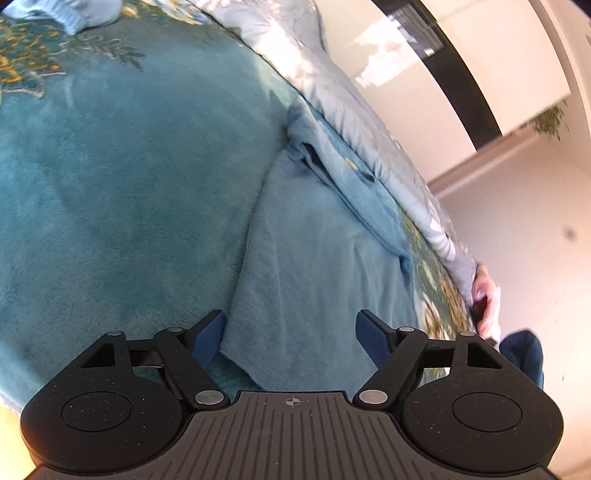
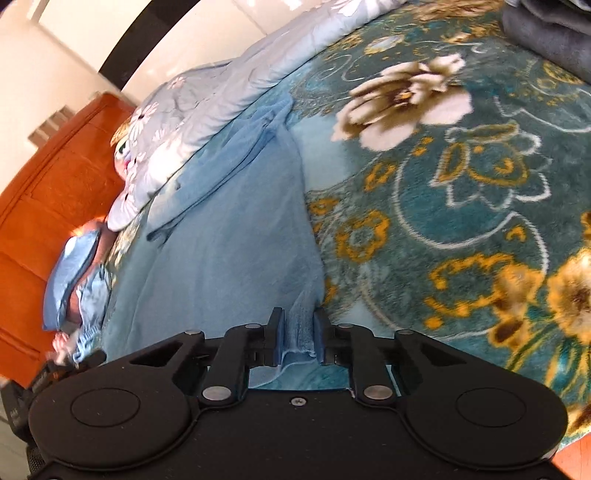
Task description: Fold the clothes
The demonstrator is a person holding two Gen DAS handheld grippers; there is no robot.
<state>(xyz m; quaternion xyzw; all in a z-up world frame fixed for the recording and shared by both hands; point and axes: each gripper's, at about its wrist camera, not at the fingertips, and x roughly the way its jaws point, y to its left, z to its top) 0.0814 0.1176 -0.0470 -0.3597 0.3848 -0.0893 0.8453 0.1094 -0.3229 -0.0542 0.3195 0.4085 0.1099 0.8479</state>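
A light blue fleece garment [image 1: 314,243] lies spread on a teal floral blanket [image 1: 129,177]. My left gripper [image 1: 291,332] is open, its blue pads on either side of the garment's near corner, just above it. In the right wrist view the same garment [image 2: 229,229] stretches away from me. My right gripper [image 2: 298,332] is shut on a bunched edge of the garment. The garment's far end is folded over with a sleeve or collar [image 2: 255,136] near the quilt.
A pale floral quilt [image 2: 207,99] lies along the blanket's far side. An orange wooden headboard [image 2: 48,192] stands at the left. Dark folded clothes [image 2: 554,33] sit at the top right. Another light blue garment [image 1: 74,14] lies at the top left.
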